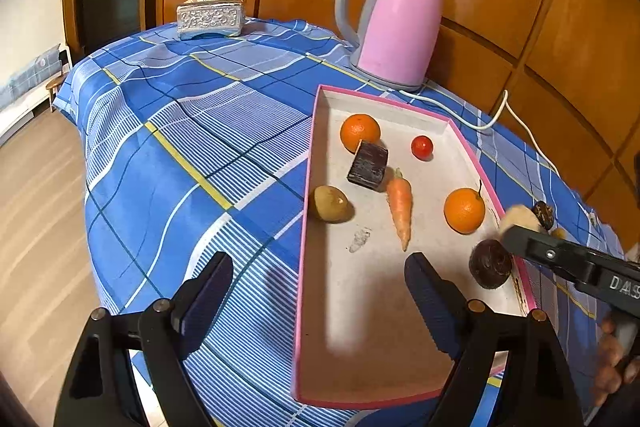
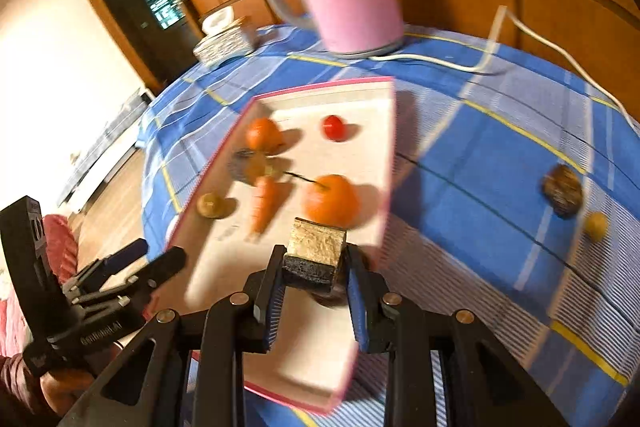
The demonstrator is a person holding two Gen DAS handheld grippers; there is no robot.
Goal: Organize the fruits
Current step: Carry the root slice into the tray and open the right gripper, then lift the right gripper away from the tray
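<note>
A pink-rimmed white tray (image 1: 320, 307) lies on the blue checked cloth. In it are two oranges (image 1: 360, 131) (image 1: 464, 209), a cherry tomato (image 1: 421, 147), a carrot (image 1: 401, 205), a kiwi-like fruit (image 1: 330, 203), a dark eggplant chunk (image 1: 368, 165) and a dark round fruit (image 1: 490, 263). My left gripper (image 1: 320, 291) is open and empty over the tray's near left rim. My right gripper (image 2: 314, 281) is shut on a pale, dark-skinned chunk (image 2: 316, 253) above the tray's (image 2: 368, 147) right edge, over the dark round fruit. It also shows in the left wrist view (image 1: 520, 233).
A pink kettle (image 1: 396, 23) with a white cord (image 1: 500, 115) stands behind the tray. A tissue box (image 1: 211, 15) sits at the table's far edge. A dark brown fruit (image 2: 562, 190) and a small yellow one (image 2: 596, 225) lie on the cloth right of the tray.
</note>
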